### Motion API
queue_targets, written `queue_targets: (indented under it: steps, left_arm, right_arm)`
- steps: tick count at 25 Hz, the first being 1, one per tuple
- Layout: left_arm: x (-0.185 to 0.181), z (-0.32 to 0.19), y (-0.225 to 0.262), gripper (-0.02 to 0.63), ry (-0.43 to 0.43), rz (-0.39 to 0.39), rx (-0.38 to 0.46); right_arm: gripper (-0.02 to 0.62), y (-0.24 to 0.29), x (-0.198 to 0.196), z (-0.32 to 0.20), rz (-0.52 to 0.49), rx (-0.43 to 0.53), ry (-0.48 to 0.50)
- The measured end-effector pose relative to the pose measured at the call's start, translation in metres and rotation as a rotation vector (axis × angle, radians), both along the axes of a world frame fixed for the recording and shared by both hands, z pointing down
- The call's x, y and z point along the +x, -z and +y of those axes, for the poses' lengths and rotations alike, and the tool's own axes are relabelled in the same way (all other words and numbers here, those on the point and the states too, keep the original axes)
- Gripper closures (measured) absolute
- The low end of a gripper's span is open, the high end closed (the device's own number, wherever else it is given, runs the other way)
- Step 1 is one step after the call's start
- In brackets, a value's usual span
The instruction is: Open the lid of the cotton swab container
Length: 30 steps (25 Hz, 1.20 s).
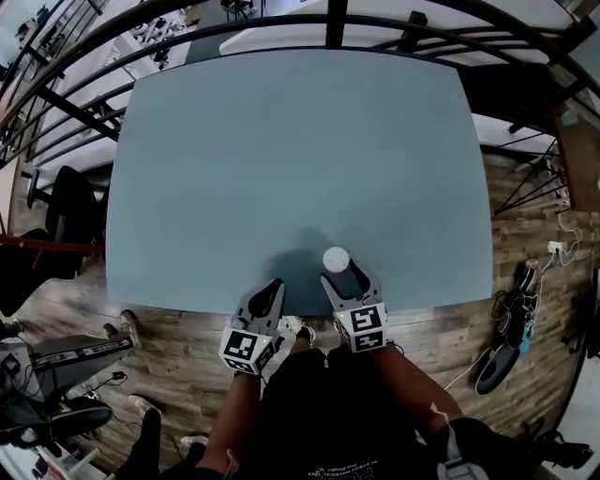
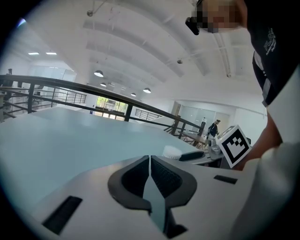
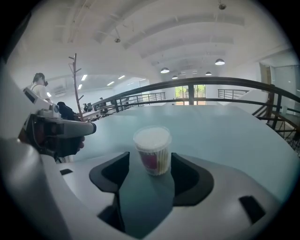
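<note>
The cotton swab container (image 1: 336, 259) is a small clear round tub with a white lid, standing upright on the grey-blue table (image 1: 281, 150) near its front edge. My right gripper (image 1: 343, 278) is open just behind it. In the right gripper view the container (image 3: 153, 150) stands between the tips of the spread jaws, with gaps on both sides. My left gripper (image 1: 274, 287) is shut with nothing in it, a little to the left of the container. In the left gripper view its jaws (image 2: 150, 159) meet, and the container's white lid (image 2: 172, 151) shows beyond them on the right.
The table carries only the container. Past its front edge lies a wooden floor (image 1: 187, 366) with cables and shoes (image 1: 502, 361) at the right. Black chairs (image 1: 66, 216) stand at the left, and a black railing (image 1: 328, 23) runs round the far side.
</note>
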<state>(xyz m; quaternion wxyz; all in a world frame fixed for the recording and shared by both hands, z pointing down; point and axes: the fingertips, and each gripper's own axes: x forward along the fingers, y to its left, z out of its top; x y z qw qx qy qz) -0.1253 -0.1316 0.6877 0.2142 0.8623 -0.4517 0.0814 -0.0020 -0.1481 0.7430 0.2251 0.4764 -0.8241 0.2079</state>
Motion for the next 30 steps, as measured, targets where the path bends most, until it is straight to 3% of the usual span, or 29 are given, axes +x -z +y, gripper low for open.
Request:
queue_targets:
  steps: [12,23,30]
  left_arm:
    - [-0.004,-0.002,-0.009,0.595,-0.015,-0.017,-0.020]
    - [-0.003,-0.005,-0.011,0.595,-0.028,-0.007,-0.016]
    - [-0.005,-0.008,-0.005,0.595,-0.035,0.001,-0.006]
  right_arm:
    - [0.310,-0.016,0.002,-0.015,0.045,-0.014,-0.139]
    - [0.311,-0.009,-0.001,-0.023,0.062,0.024,-0.158]
    - [0.313,-0.011,-0.005,-0.026,0.067,0.001,-0.180]
